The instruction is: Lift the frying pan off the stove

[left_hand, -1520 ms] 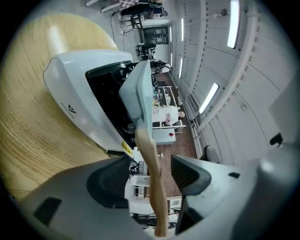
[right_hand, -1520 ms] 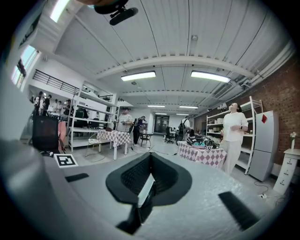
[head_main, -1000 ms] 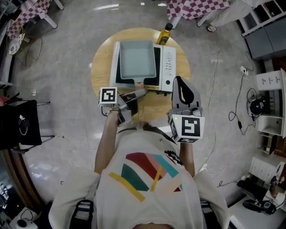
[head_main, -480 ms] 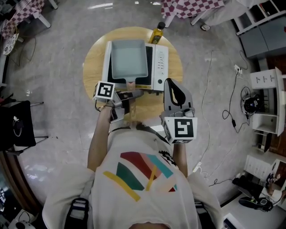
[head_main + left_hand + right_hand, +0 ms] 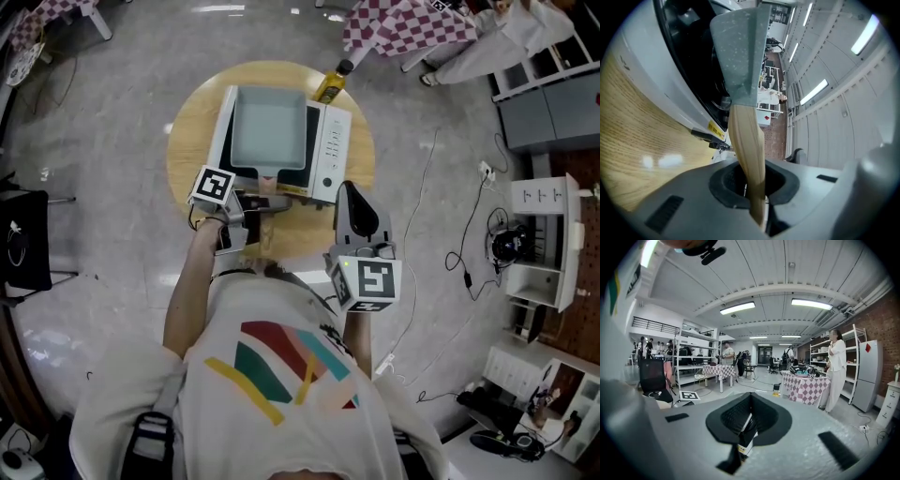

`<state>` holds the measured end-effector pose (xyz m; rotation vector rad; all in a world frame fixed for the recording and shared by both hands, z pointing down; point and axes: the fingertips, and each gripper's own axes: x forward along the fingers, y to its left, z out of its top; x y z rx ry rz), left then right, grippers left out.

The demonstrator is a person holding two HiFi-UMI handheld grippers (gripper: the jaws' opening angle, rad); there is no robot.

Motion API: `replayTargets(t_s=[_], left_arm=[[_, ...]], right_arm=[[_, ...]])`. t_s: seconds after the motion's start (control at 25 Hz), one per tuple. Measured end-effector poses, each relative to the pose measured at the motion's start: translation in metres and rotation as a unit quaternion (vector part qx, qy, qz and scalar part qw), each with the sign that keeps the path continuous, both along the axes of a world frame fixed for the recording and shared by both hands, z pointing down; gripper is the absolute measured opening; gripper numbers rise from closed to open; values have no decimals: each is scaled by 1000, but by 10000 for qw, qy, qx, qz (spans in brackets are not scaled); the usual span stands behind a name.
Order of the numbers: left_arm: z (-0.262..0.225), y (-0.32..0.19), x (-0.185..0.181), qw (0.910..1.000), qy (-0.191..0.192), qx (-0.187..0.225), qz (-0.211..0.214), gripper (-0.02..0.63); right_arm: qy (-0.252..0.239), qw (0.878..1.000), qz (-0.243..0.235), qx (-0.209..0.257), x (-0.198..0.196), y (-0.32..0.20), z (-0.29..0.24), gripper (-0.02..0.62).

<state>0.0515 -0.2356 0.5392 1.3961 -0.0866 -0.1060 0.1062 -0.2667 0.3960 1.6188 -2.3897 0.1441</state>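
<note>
Right gripper (image 5: 349, 192) is held low-centre of the frame, jaws pressed together, nothing gripped. Left gripper (image 5: 270, 205) jaws have just been closed onto the wooden handle (image 5: 746, 140) of the frying pan (image 5: 270, 134), which is sat on the stove (image 5: 330, 150), upper-centre, on the round tabletop (image 5: 190, 141).

Left tongs (image 5: 757, 192) now shut around handle (image 5: 745, 140)

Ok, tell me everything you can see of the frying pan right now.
The frying pan is square, pale grey-blue and speckled, and looks empty. It sits flat on the white stove, on the round wooden table. Its light wooden handle points toward the person; the jaws of the left tool have just been closing and now clamp it.
</note>
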Motion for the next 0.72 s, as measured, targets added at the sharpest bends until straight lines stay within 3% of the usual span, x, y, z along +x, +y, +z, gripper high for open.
replayTargets(t_s=[0.72], left_arm=[[-3, 2, 0, 9995, 265, 118, 120, 26]], right_arm=[[68, 9998, -166, -129, -12, 3, 10, -3]])
